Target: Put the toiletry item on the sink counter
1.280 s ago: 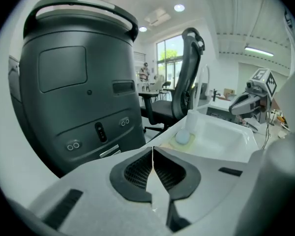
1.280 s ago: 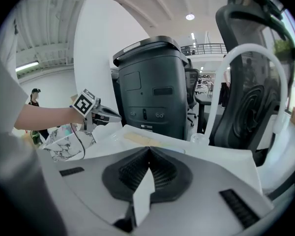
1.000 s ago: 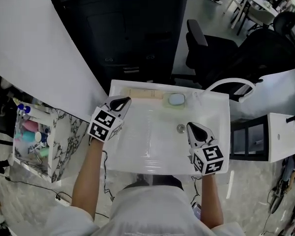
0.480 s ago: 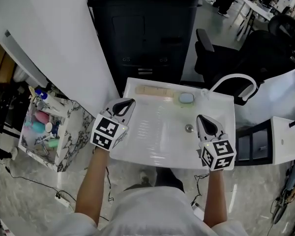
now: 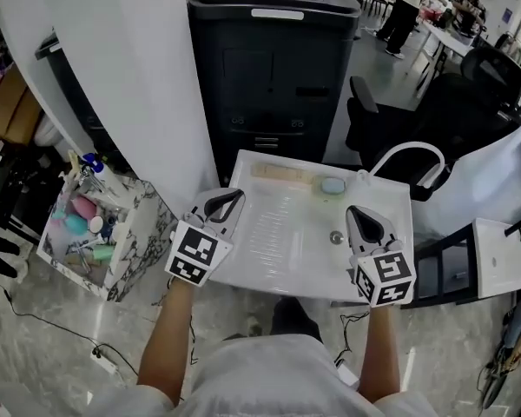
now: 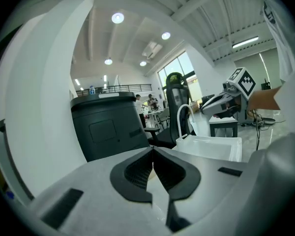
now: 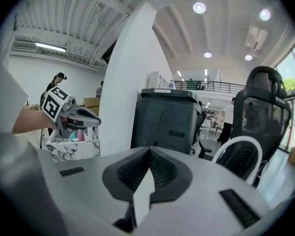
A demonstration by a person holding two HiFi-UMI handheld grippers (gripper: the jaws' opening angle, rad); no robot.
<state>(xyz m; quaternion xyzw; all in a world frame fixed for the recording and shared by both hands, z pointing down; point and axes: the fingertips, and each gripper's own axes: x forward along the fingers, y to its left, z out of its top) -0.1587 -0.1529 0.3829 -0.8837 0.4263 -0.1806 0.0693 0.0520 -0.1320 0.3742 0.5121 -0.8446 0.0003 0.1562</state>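
Observation:
Several toiletry bottles and tubes point(image 5: 80, 222) stand in a marble-patterned basket point(image 5: 126, 259) on the floor, left of the white sink point(image 5: 282, 272). My left gripper point(image 5: 225, 204) hovers over the sink's left edge, shut and holding nothing; its tips meet in the left gripper view point(image 6: 152, 150). Over the sink's right side, near the drain point(image 5: 336, 237), my right gripper point(image 5: 363, 222) is shut and also holds nothing, tips together in the right gripper view point(image 7: 148, 149). That view shows the basket point(image 7: 71, 149) beyond the left gripper point(image 7: 82, 121).
A pale blue soap point(image 5: 333, 185) and a beige strip point(image 5: 282, 174) lie along the sink's back ledge. A white arched faucet point(image 5: 408, 155) rises at its back right. A black cabinet point(image 5: 273, 76) stands behind, an office chair point(image 5: 434, 120) and a white side table point(image 5: 501, 259) to the right.
The head view has drawn back and swung left, so the basket shows more fully. Both grippers have slid toward the sink's near edge and stayed shut.

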